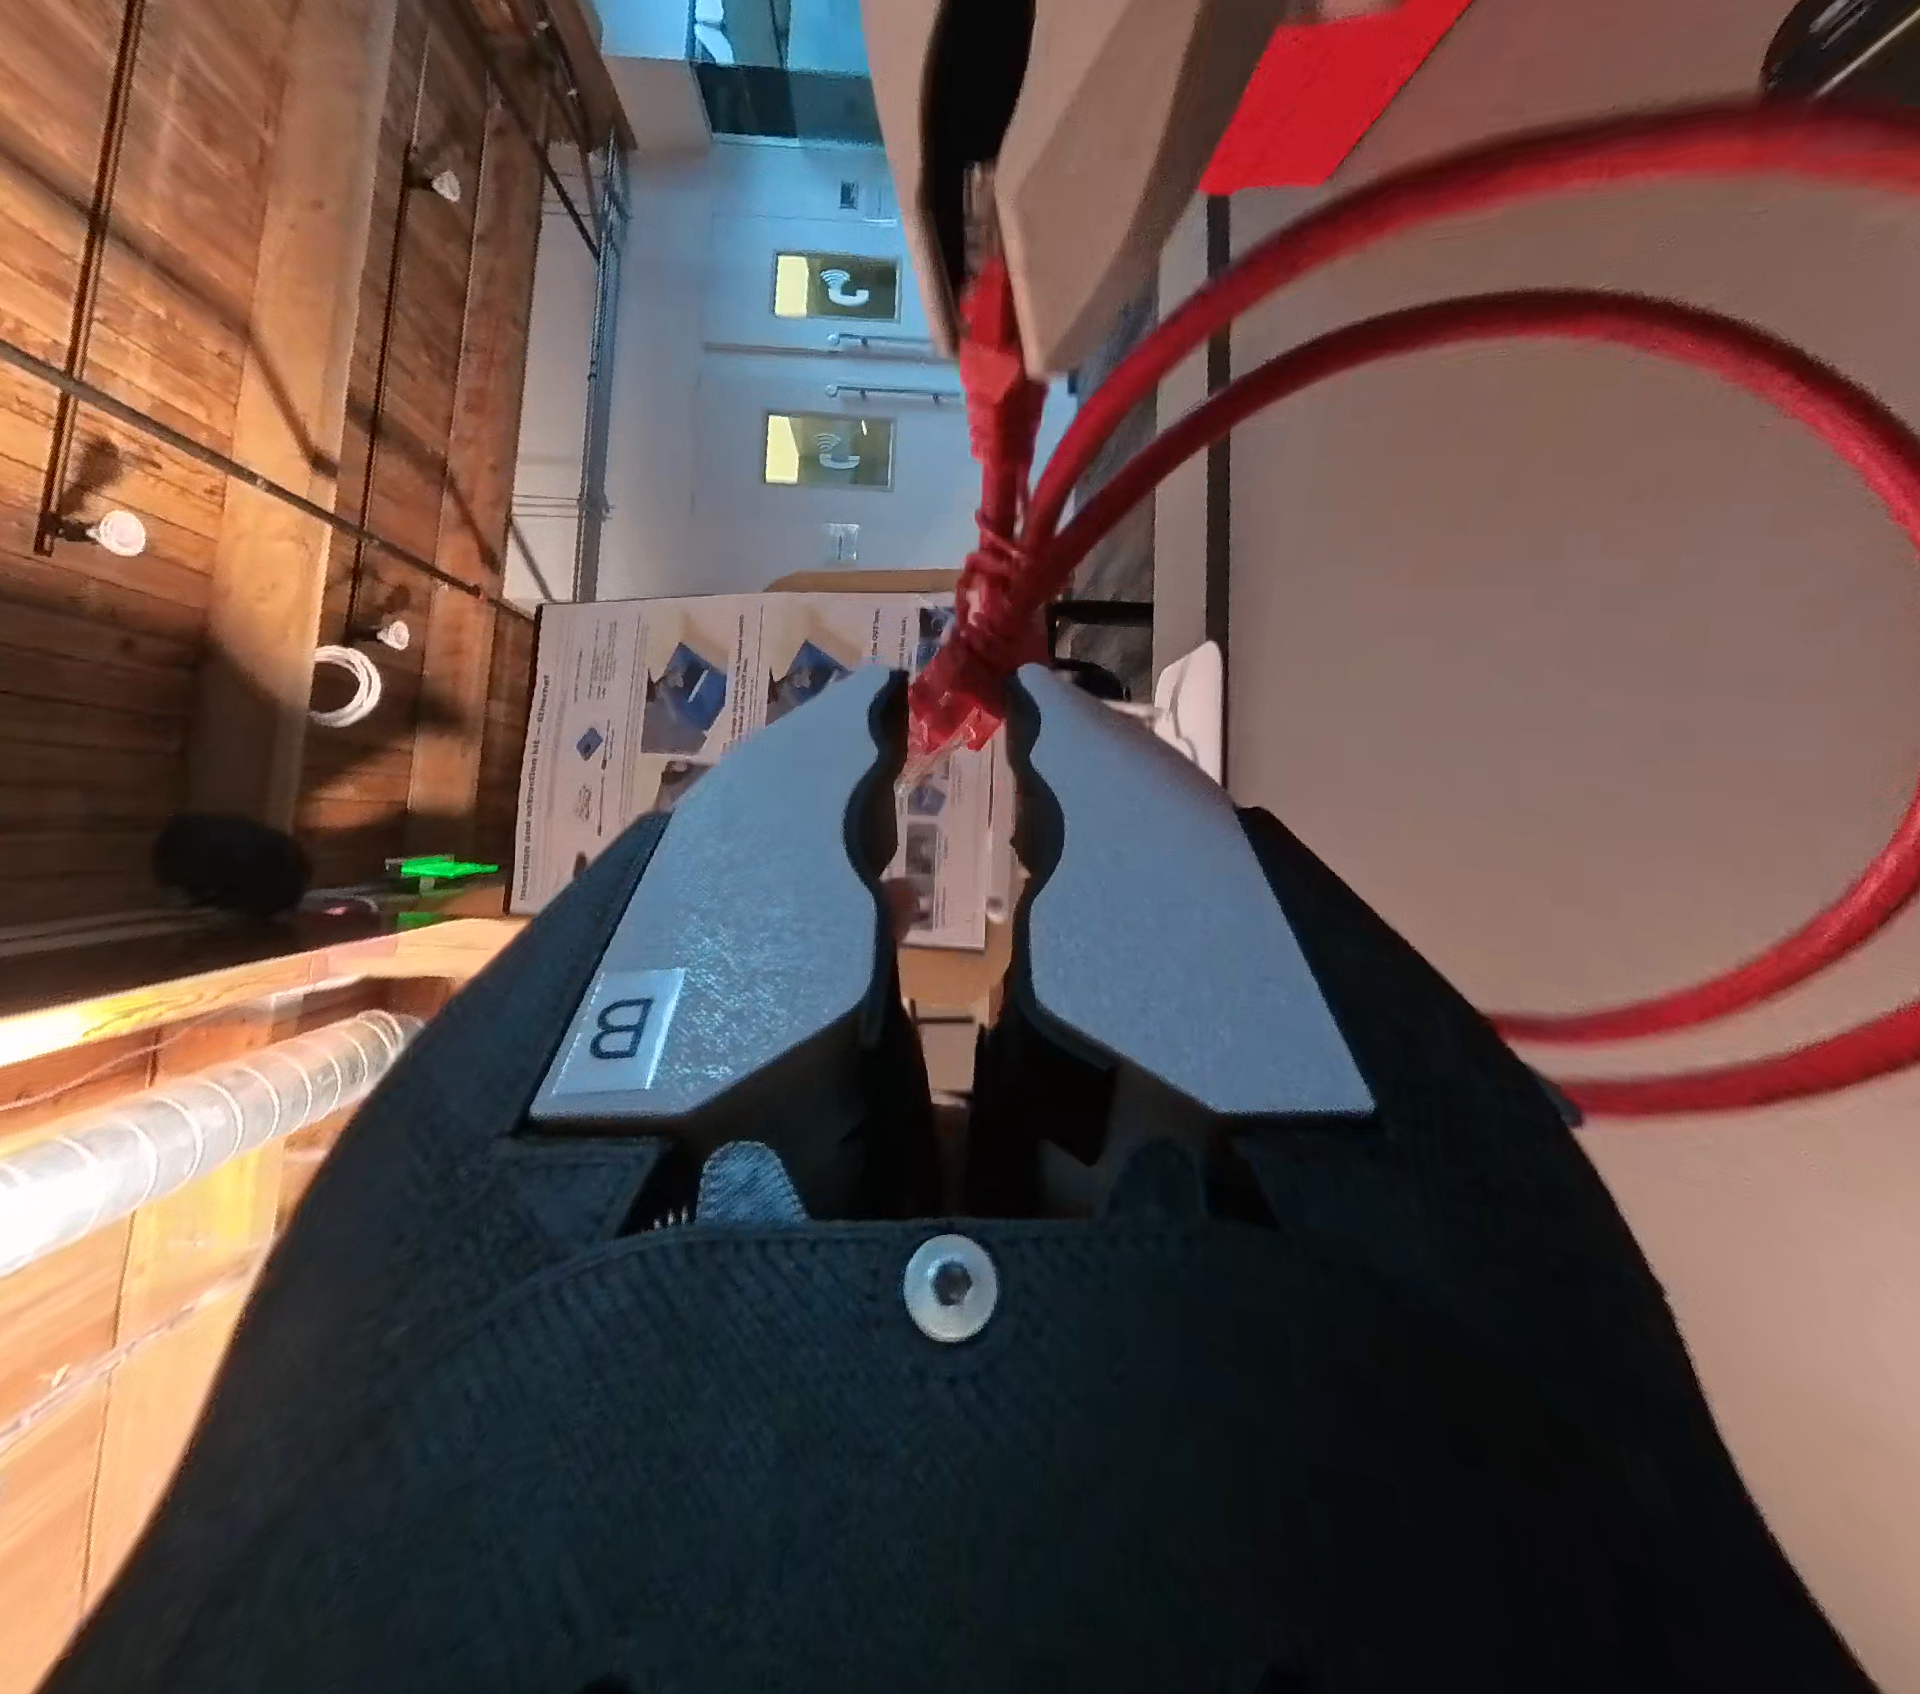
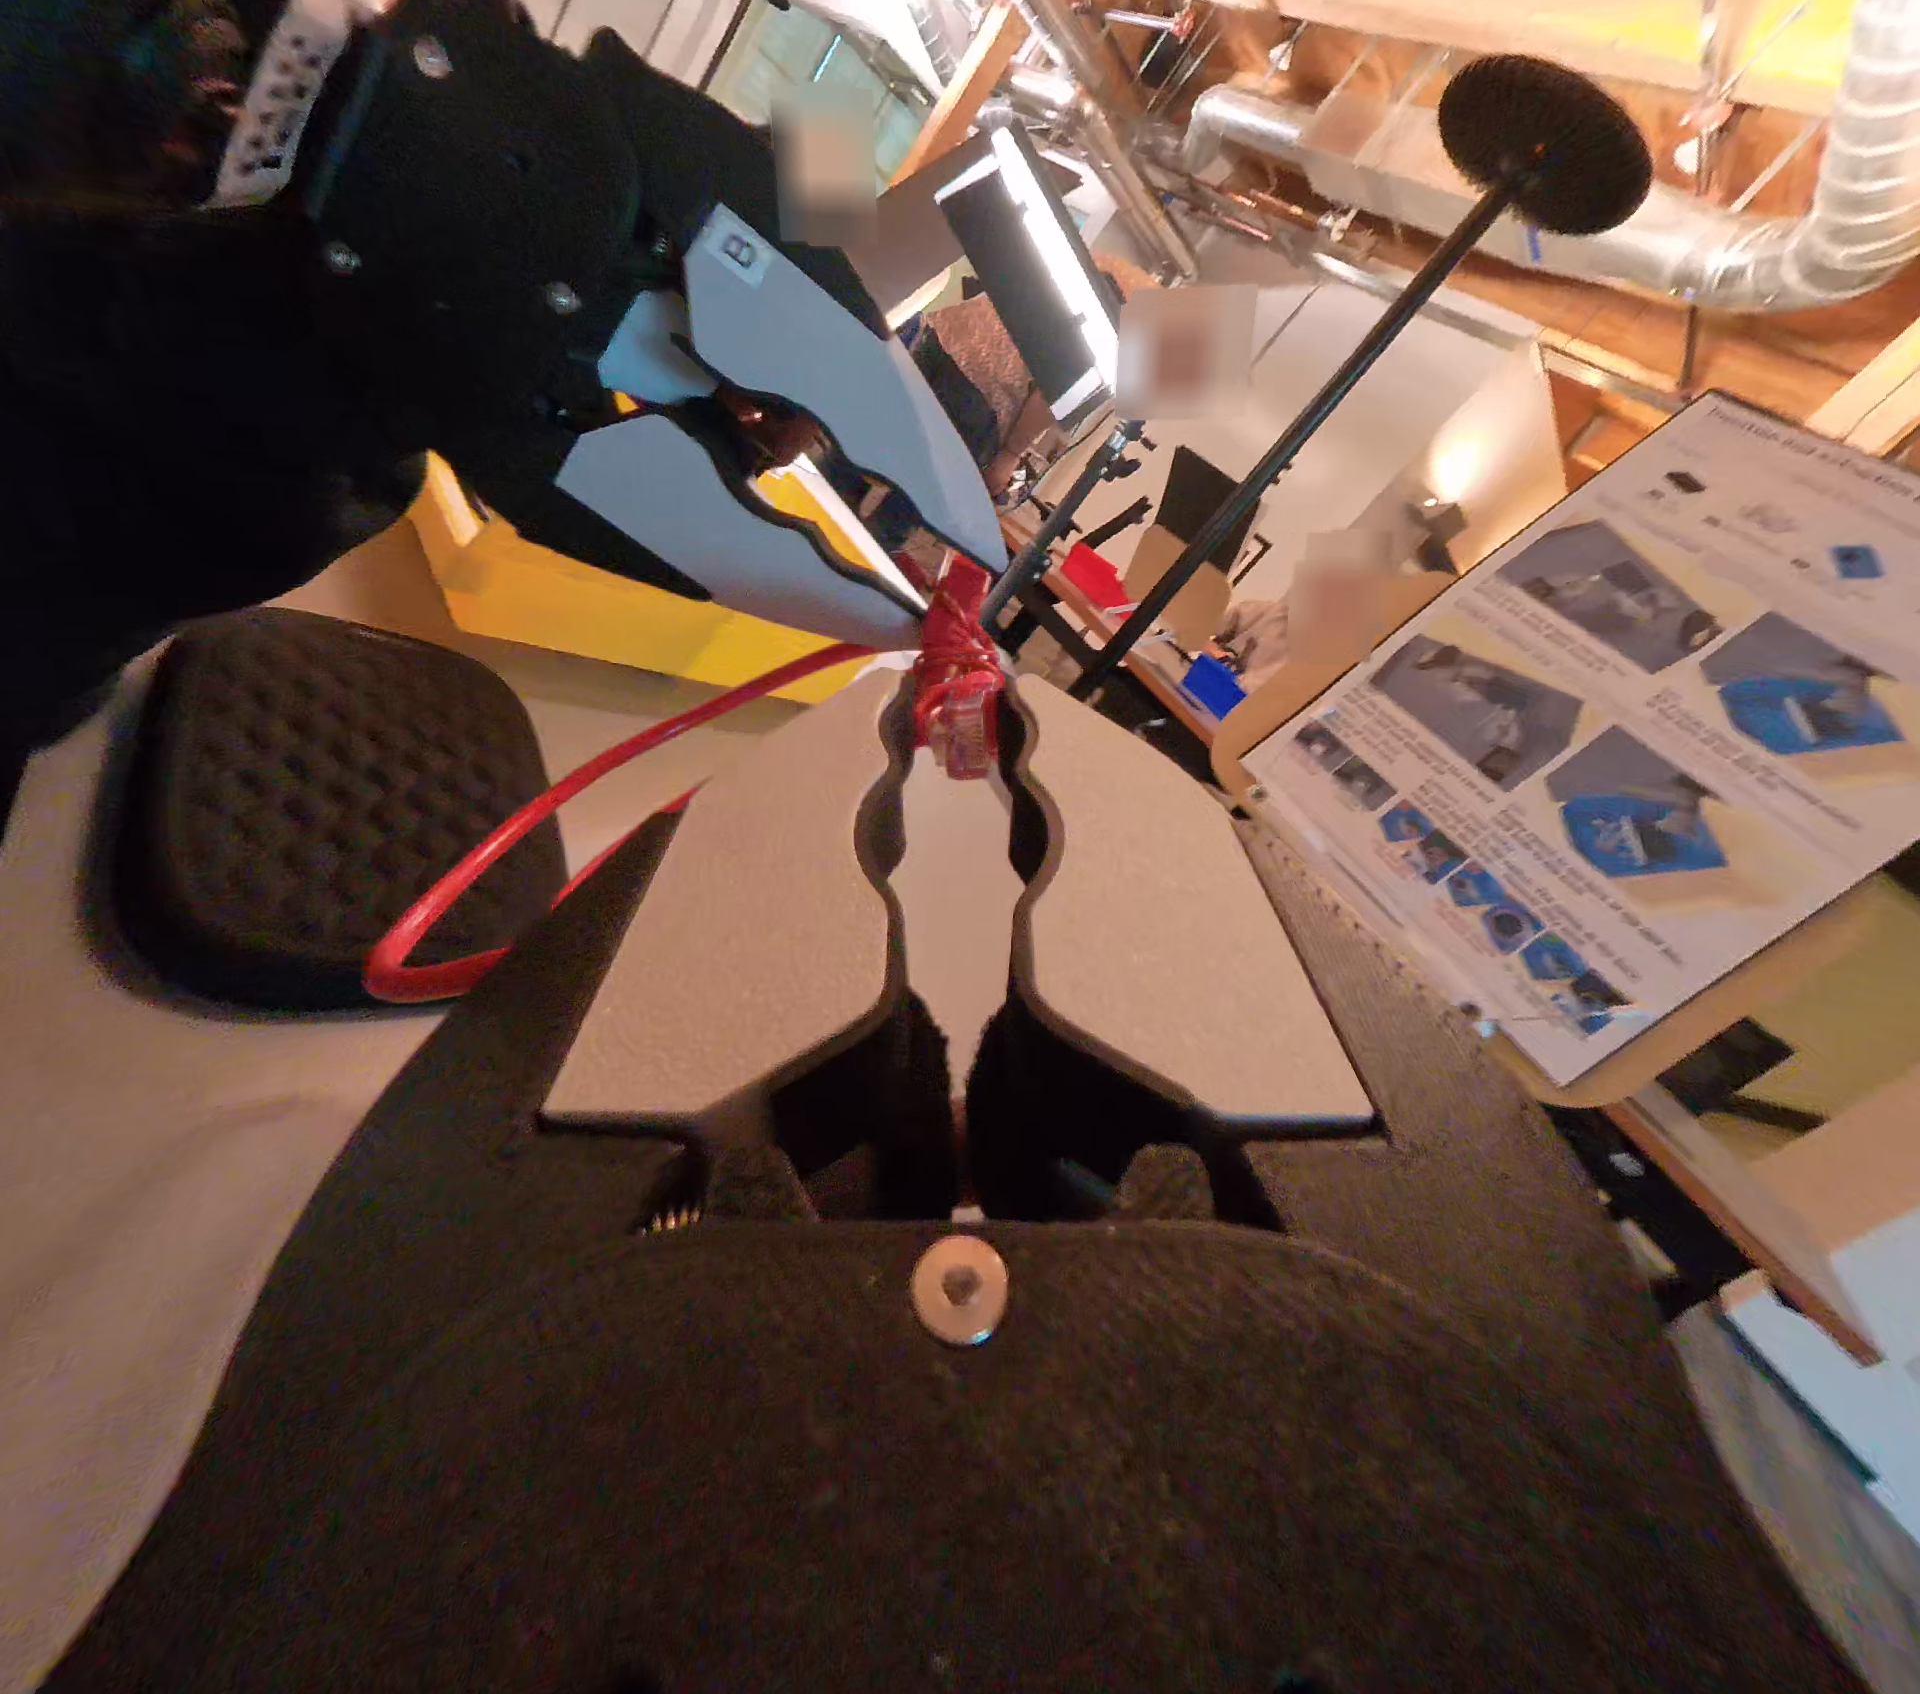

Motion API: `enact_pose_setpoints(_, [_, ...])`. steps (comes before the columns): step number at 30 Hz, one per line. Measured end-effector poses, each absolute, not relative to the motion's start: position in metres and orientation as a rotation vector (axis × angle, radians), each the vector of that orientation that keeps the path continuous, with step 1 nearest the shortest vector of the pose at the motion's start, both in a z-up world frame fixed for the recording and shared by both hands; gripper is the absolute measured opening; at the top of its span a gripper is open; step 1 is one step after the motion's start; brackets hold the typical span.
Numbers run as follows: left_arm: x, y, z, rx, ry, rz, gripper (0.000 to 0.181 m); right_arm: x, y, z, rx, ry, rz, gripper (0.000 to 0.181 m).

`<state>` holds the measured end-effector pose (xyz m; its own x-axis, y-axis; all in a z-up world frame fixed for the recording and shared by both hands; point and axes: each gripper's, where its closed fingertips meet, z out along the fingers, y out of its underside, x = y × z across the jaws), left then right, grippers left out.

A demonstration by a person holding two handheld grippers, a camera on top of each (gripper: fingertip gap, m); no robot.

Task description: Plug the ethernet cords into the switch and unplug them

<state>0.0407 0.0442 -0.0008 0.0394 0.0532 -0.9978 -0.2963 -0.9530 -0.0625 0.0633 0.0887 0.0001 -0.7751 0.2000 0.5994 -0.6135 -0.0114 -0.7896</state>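
Observation:
A red ethernet cord is coiled in loops and bound with a tie near both plugs. My left gripper is shut on one red plug, held above the table. My right gripper comes in from the top of the left wrist view, shut on the other plug. In the right wrist view my right gripper is shut on its red plug, and the left gripper meets it tip to tip. The cord loop hangs to the left. A black box, possibly the switch, sits at the edge.
A black padded case lies on the grey table. A yellow bin stands behind it. An instruction board leans at the right. A black light stand rises beyond. A red sheet lies on the table. About 5 cm separates my left fingertips from my right.

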Motion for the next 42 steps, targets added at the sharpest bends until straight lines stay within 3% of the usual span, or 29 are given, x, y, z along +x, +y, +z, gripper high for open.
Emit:
enact_pose_setpoints(5, [0.025, -0.011, 0.002, -2.118, 0.019, 2.048, 0.015, 0.068, 0.11, 0.021, 0.498, -1.606, 1.813, 0.013])
enact_pose_setpoints(9, [0.031, 0.003, -0.007, -2.002, 0.017, 1.683, 0.016, 0.07, 0.117, 0.024, 0.546, -1.606, 1.811, 0.013])
enact_pose_setpoints(13, [0.051, 0.013, -0.027, -2.067, 0.02, 1.325, 0.05, 0.067, 0.116, 0.016, 0.6, -1.627, 1.748, 0.013])
enact_pose_setpoints(18, [0.079, 0.059, 0.012, -1.734, 0.085, 1.11, 0.05, 0.076, 0.108, 0.0, 0.742, -1.644, 1.676, 0.013])
enact_pose_setpoints(22, [0.074, 0.108, -0.027, -1.896, 0.242, 1.074, 0.05, 0.099, 0.105, -0.005, 0.864, -1.632, 1.707, 0.013])
enact_pose_setpoints(28, [0.07, 0.114, -0.056, -2.023, 0.211, 0.913, 0.012, 0.121, 0.112, -0.004, 0.992, -1.586, 1.67, 0.013])
enact_pose_setpoints(36, [0.084, 0.085, -0.038, -1.959, 0.159, 0.825, 0.005, 0.1, 0.122, -0.004, 0.939, -1.617, 1.504, 0.015])
enact_pose_setpoints(42, [0.072, 0.077, -0.045, -2.113, 0.118, 1.048, 0.005, 0.089, 0.118, -0.015, 0.957, -1.537, 1.27, 0.027])
